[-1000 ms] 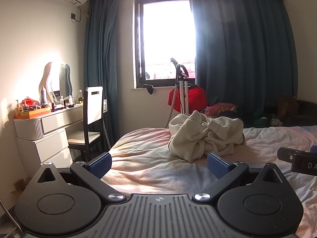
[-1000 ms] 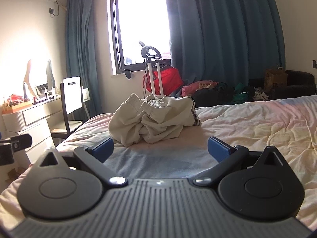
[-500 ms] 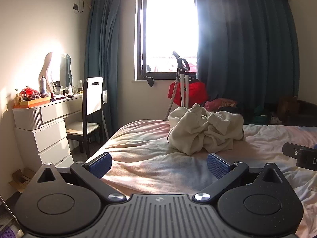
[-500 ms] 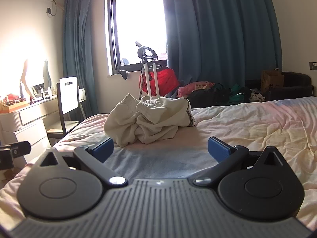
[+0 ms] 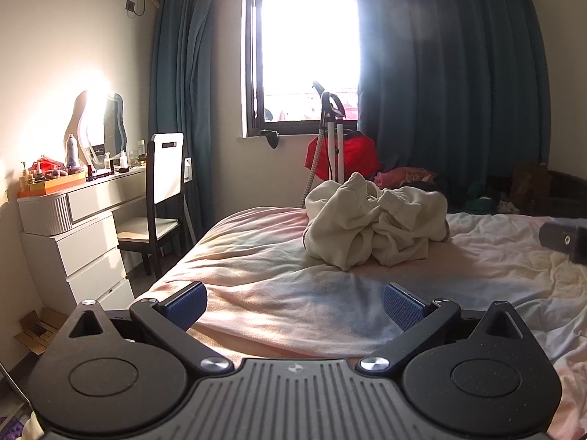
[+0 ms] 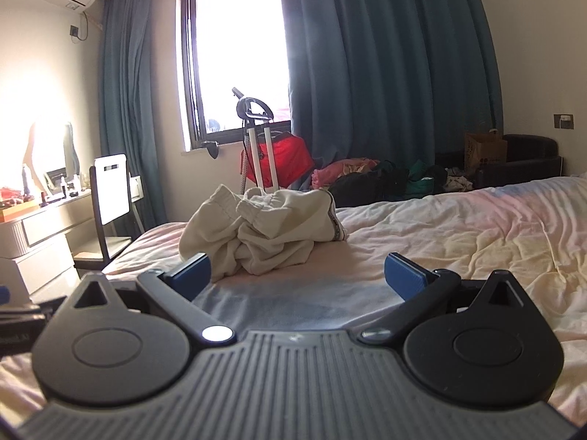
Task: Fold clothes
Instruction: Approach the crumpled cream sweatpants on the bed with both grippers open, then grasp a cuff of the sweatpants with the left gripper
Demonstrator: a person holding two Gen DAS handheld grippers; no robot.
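A crumpled cream garment (image 5: 374, 227) lies in a heap on the bed (image 5: 264, 278), ahead of both grippers; it also shows in the right wrist view (image 6: 264, 227). My left gripper (image 5: 295, 304) is open and empty, hovering over the bed short of the heap. My right gripper (image 6: 297, 275) is open and empty, with its left finger pad (image 6: 190, 275) close in front of the heap's near edge. Part of the right gripper (image 5: 565, 236) shows at the right edge of the left wrist view.
A white dresser (image 5: 73, 234) with bottles and a mirror, and a chair (image 5: 161, 198), stand left of the bed. A garment steamer (image 5: 332, 139), a red bag and piled clothes (image 6: 367, 176) sit under the window beyond the bed. The rumpled bedsheet (image 6: 477, 227) stretches right.
Both grippers have tilted and moved a little closer to the heap, which now sits lower in both views. Both stay open and empty.
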